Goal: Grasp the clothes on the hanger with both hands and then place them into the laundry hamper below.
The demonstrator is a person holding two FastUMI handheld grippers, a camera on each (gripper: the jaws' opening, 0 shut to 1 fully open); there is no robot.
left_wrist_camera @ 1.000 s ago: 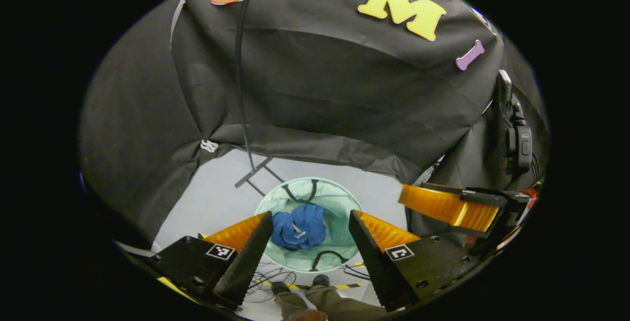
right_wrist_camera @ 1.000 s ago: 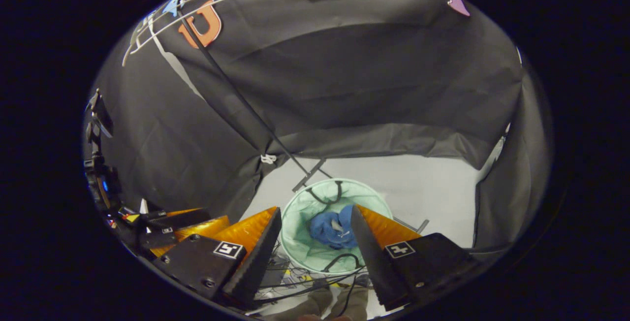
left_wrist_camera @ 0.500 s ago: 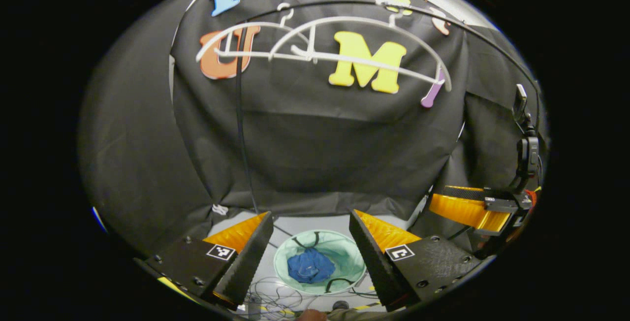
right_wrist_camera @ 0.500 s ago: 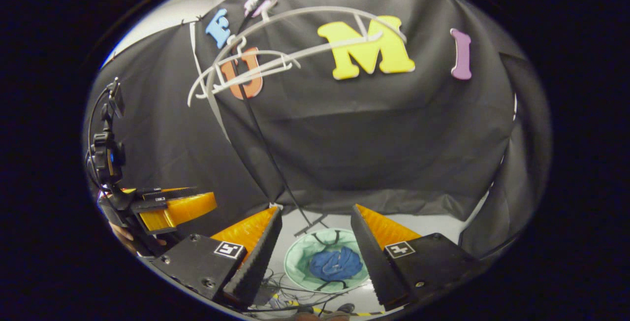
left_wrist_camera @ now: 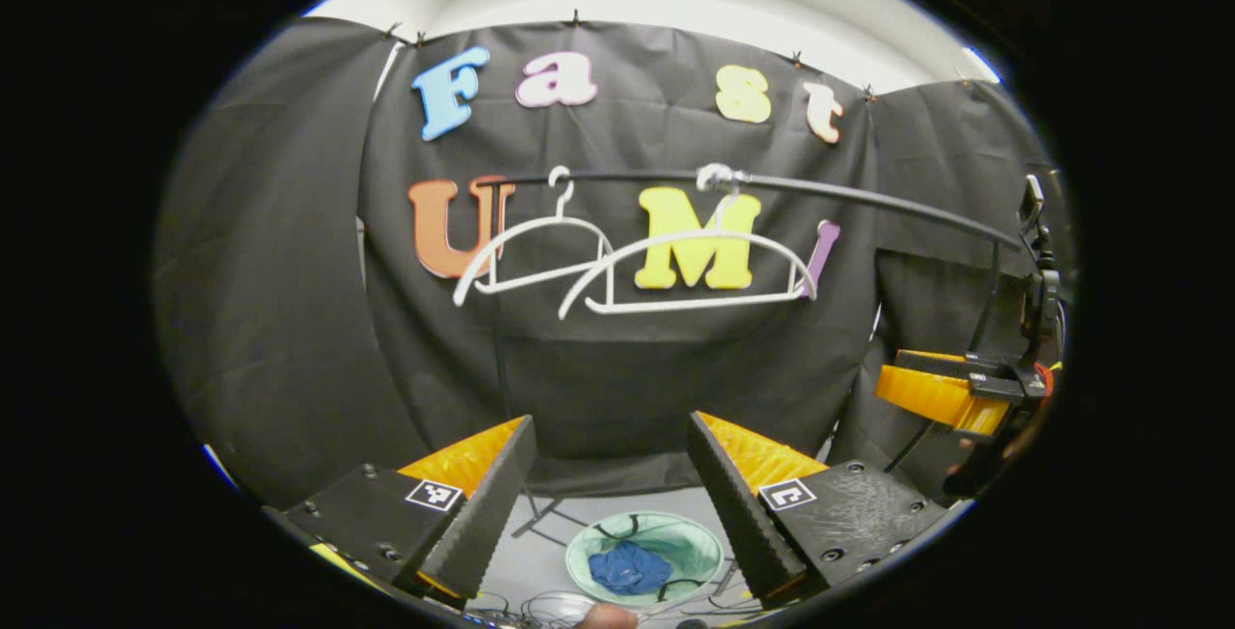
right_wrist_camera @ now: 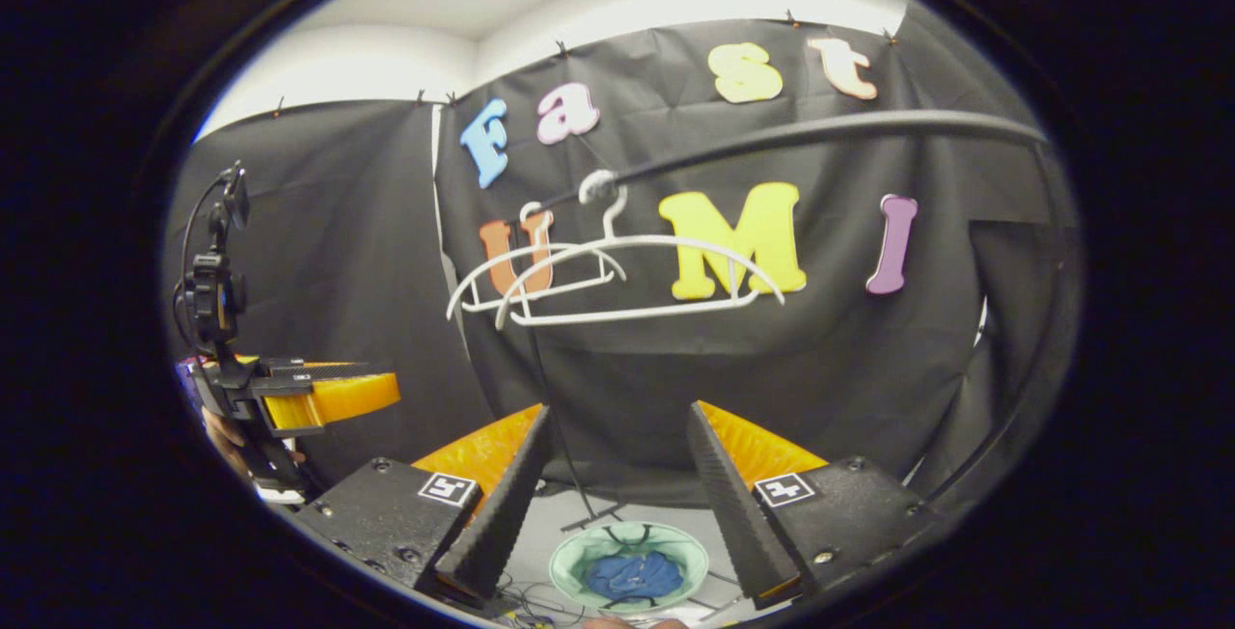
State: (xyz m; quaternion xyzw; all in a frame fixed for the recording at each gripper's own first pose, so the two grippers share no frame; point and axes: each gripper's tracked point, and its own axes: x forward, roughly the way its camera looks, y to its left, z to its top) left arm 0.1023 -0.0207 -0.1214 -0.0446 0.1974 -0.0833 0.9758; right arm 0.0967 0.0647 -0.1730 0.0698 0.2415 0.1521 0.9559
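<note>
Blue clothes [left_wrist_camera: 629,570]: in your green hamper [left_wrist_camera: 697,544], far below.
Hangers [left_wrist_camera: 695,272]: bare (two, white).
Left gripper [left_wrist_camera: 612,499]: fingers apart.
Right gripper [right_wrist_camera: 616,489]: fingers apart.

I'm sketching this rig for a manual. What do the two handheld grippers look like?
Each has two wedge-shaped fingers with serrated inner edges, mounted on black blocks bearing small square black-and-white markers. The left gripper and the right gripper look alike. Seen from the side, the other unit carries a black upright mount with a cable.

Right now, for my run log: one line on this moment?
clothes: in hamper | hangers: bare | left tool: open | right tool: open
</note>
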